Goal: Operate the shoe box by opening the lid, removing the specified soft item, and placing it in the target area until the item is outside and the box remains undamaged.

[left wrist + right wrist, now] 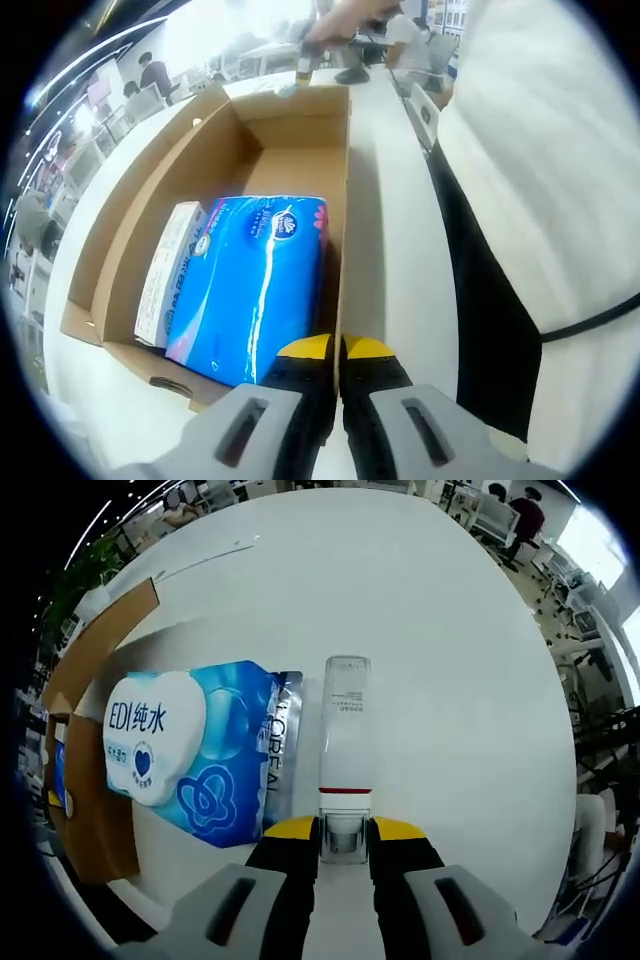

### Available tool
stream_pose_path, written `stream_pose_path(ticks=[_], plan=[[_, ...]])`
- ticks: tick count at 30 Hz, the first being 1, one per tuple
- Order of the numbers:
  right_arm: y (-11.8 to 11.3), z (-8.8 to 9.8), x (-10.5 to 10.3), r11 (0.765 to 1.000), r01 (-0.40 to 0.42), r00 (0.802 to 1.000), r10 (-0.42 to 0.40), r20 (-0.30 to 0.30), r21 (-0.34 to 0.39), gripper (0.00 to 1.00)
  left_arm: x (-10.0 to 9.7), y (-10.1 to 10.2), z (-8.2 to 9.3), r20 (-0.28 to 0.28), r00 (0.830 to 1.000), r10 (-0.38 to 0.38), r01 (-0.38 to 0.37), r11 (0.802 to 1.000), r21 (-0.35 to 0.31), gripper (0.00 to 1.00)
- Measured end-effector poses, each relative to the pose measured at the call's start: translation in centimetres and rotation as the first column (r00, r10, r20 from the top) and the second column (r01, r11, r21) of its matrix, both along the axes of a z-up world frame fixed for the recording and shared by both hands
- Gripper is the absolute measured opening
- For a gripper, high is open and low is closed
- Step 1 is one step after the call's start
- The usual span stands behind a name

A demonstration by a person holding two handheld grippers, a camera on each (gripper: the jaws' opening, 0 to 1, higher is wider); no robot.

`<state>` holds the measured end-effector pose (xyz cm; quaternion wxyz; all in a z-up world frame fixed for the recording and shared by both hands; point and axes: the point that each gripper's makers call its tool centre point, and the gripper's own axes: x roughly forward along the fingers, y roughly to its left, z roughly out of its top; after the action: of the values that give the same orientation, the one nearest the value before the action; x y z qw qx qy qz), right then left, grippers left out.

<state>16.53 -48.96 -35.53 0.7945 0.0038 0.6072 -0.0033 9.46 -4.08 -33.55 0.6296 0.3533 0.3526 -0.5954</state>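
1. The left gripper (336,350) has black jaws with yellow tips on a grey body.
2. The right gripper (343,832) is built alike.
3. The person wears a white garment (545,150) over black.

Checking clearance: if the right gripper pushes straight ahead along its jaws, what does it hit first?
The white tube: its capped end already sits between the right gripper jaws, which look closed on it. Beyond lies bare white table.
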Motion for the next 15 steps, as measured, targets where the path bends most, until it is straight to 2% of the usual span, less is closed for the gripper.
stream_pose_path(ticks=[10,15], plan=[[-0.27,-0.15,-0.21,1.000,0.007,1.000,-0.007,0.001,0.018,0.19,0.08,-0.07,0.05,-0.001,1.000,-0.003,0.003,1.000,0.000,0.01],[-0.16,-0.05,-0.08,0.999,0.021,0.999,-0.021,0.024,0.032,0.25,0.05,-0.06,0.03,0.000,1.000,-0.004,0.004,1.000,0.000,0.01]])
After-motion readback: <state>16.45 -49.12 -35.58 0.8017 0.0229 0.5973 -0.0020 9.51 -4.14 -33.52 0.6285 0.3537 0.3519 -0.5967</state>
